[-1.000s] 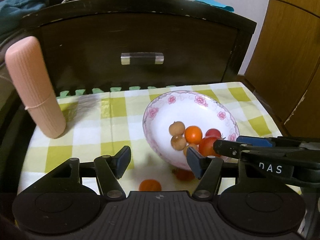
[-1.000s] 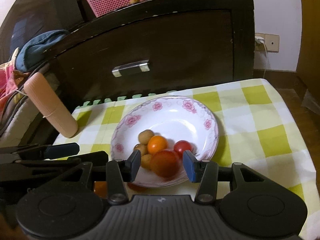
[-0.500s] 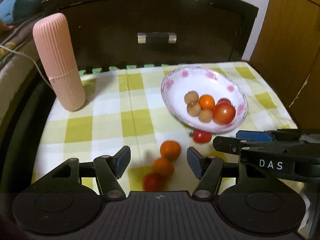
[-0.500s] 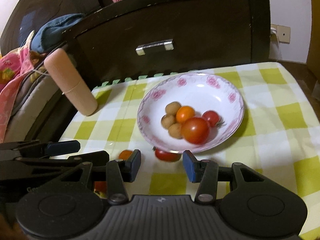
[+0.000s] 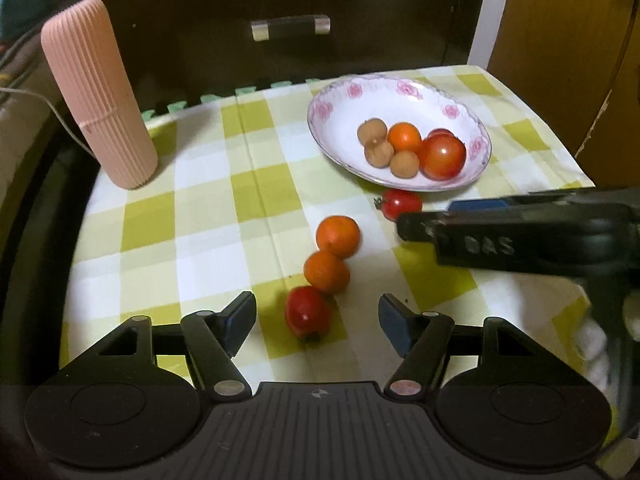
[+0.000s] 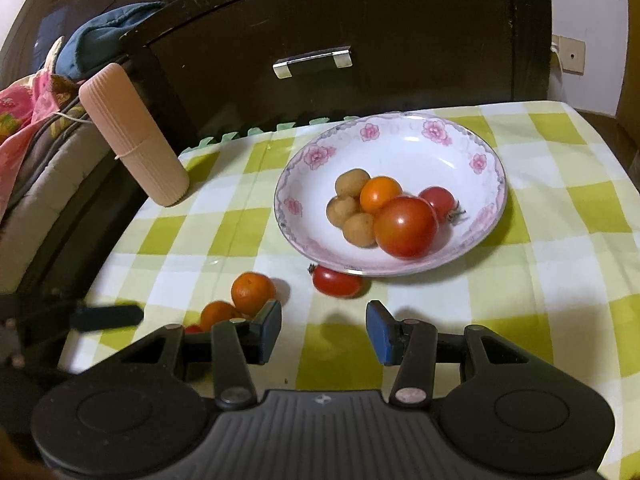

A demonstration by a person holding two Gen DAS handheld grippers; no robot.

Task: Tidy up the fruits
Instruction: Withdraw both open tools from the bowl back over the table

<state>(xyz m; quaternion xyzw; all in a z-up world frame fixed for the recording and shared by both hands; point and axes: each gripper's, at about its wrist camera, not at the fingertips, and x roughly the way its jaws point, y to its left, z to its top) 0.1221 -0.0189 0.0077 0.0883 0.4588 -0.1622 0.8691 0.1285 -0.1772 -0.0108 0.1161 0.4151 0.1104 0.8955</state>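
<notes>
I see the bowl [image 5: 400,132] upper right on the tabletop [image 5: 200,216], three fruits [image 5: 326,272] lower centre, a cylinder [image 5: 98,92] upper left.

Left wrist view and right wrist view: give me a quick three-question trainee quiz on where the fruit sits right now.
1. How many fruits lie on the cloth outside the bowl?
2. True or false: the left gripper is clamped on a fruit.
3. Which loose fruit lies closest to the bowl's rim: A) the small red tomato, B) an orange fruit?

Key: 1) Four. 2) False; it is open, a red fruit lying loose between its fingers. 3) A.
</notes>
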